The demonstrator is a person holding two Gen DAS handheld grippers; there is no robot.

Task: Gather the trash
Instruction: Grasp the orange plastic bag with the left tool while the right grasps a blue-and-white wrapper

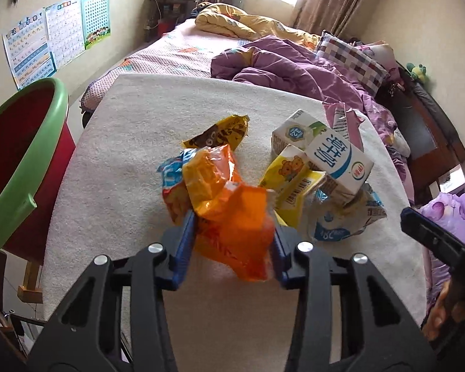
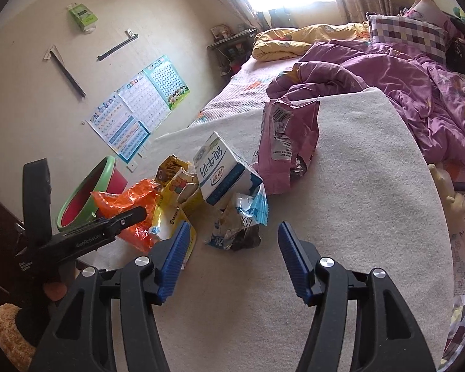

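White mat (image 1: 114,167): left tool (image 1: 232,232) angled down, clamping orange wrapper (image 1: 232,217).

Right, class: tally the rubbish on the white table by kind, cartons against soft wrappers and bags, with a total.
Cardboard cartons: 3 (white-and-blue carton, white-and-green carton, yellow bear-print carton)
Soft plastic wrappers and bags: 5 (orange wrapper, blue-and-orange bag, brown-and-yellow wrapper, crumpled white-and-blue bag, pink bag)
Total: 8

Black hand-held gripper (image 2: 232,241), blue ribbed pads (image 2: 176,257), silver screws
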